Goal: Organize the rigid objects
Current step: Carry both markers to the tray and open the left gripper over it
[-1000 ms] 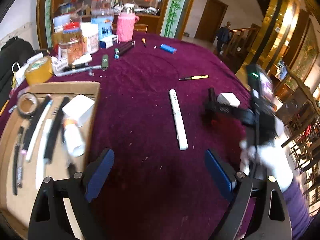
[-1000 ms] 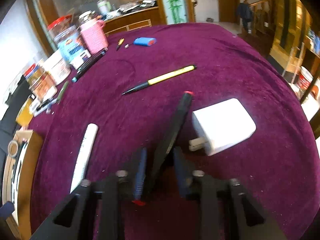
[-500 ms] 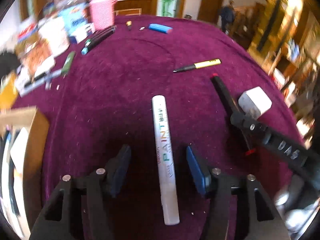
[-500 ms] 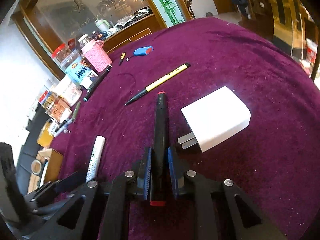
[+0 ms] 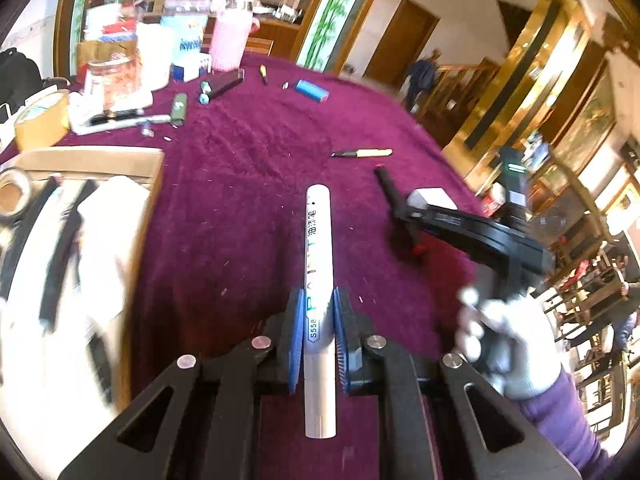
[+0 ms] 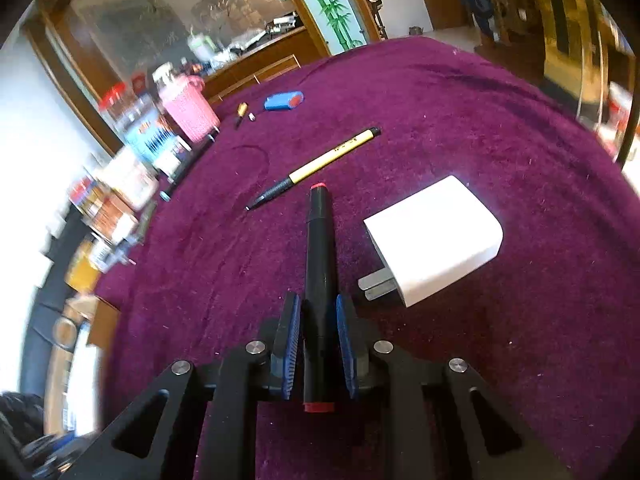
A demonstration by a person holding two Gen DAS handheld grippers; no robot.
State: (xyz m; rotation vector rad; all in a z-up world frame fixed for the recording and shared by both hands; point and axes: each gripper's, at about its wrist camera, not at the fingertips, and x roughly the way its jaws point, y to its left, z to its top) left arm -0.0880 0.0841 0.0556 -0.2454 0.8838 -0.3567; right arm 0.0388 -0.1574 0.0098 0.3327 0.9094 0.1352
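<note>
Since a second ago my left gripper (image 5: 317, 334) has swung over the white paint marker (image 5: 318, 280) and its jaws have just been closing; the blue pads now pinch the marker's lower half above the purple tablecloth (image 5: 240, 184). My right gripper (image 6: 318, 344) stays clamped on the black marker (image 6: 320, 272), just beside the white charger (image 6: 436, 240).

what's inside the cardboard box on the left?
In the left wrist view the cardboard box holds a tape roll, several black pens and white items, all blurred. Its near end runs out of frame, and anything beneath those items is covered.
</note>
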